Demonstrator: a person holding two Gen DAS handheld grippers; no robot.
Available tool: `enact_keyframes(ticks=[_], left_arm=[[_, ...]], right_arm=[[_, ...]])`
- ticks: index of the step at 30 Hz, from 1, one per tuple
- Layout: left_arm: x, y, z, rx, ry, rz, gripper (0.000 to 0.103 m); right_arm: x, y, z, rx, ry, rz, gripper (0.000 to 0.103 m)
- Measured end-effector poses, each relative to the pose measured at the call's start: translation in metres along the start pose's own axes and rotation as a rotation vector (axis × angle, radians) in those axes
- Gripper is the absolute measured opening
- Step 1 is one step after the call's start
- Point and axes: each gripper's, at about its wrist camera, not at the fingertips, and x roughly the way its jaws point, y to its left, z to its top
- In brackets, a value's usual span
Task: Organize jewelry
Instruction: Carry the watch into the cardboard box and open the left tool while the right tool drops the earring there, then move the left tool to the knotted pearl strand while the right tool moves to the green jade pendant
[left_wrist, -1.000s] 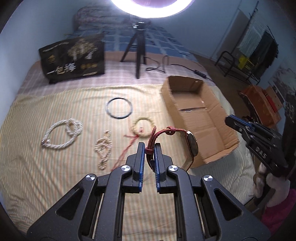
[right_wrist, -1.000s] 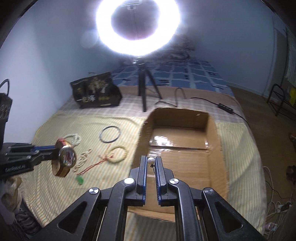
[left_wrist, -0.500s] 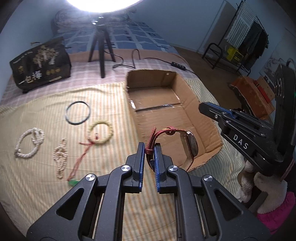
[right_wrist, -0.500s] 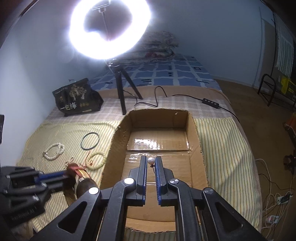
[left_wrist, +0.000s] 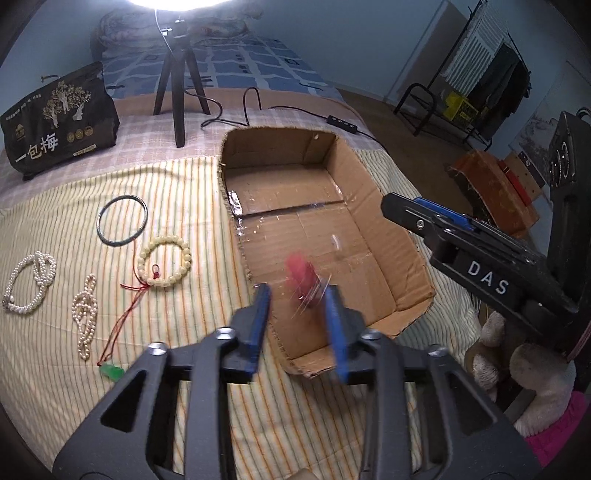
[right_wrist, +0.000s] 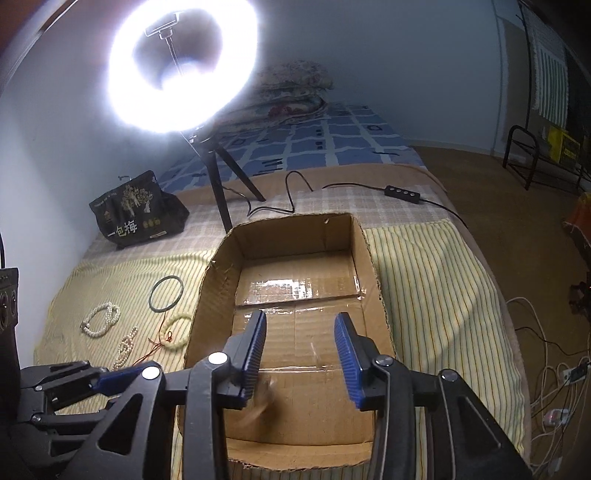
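Left gripper (left_wrist: 298, 301) jaws opening over the cardboard box (left_wrist: 388, 206), blurred red-strapped watch (left_wrist: 303, 280) loose between them, right gripper (right_wrist: 300, 334) jaws opening above the same box, nothing gripped

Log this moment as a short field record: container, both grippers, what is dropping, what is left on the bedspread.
container: cardboard box, open top
left gripper: fingers opening, blurred red watch falling free between them over the box
right gripper: fingers opening, nothing pressed; small blurred item dropping
left on striped bedspread: dark bangle, beaded bracelet, two pearl strands, green pendant
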Motion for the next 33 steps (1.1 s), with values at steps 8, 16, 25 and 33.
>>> enact_keyframes(ticks=[8, 16, 25, 33], left_arm=[[-0.017, 0.019, 0.000, -0.017, -0.025, 0.021, 0.036], [-0.041, 0.035, -0.002, 0.002, -0.072, 0.050, 0.036], [-0.078, 0.077, -0.010, 0.049, -0.130, 0.127, 0.042], [-0.121, 0.147, -0.018, -0.061, -0.212, 0.210, 0.078]], right_arm=[[-0.006, -0.003, -0.001, 0.021, -0.020, -0.028, 0.059], [-0.016, 0.013, -0.003, -0.025, -0.041, -0.041, 0.070], [-0.034, 0.037, -0.003, -0.039, -0.101, -0.090, 0.094], [-0.045, 0.067, -0.003, -0.008, -0.143, -0.057, 0.101]])
